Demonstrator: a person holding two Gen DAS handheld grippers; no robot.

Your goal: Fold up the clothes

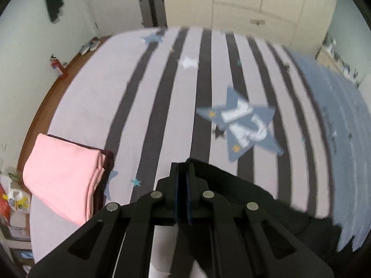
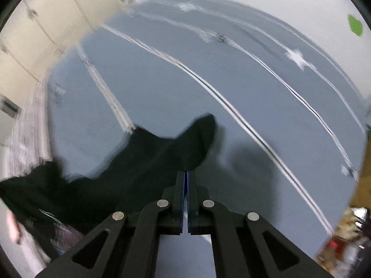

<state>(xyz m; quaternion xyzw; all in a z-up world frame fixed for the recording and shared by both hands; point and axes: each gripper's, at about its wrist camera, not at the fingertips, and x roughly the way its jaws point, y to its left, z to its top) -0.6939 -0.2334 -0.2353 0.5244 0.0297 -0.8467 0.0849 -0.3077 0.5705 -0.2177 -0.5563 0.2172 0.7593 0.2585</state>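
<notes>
dark garment (image 2: 143,162) hangs clenched between both sets of fingers, left gripper (image 1: 184,169) and right gripper (image 2: 186,176), lifted over the striped bed (image 1: 143,97). keep both corners level and the cloth taut, lay it flat on the open stripes, well clear of the folded pink stack (image 1: 62,176) at near left.

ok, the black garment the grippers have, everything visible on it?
The black garment is plain dark fabric, soft and limp, with no print visible. It is pinched by both the left gripper and the right gripper, jaws shut on it. It drapes and trails above the bed sheet, one rounded flap sticking up. Blurred; its type is unclear.
</notes>
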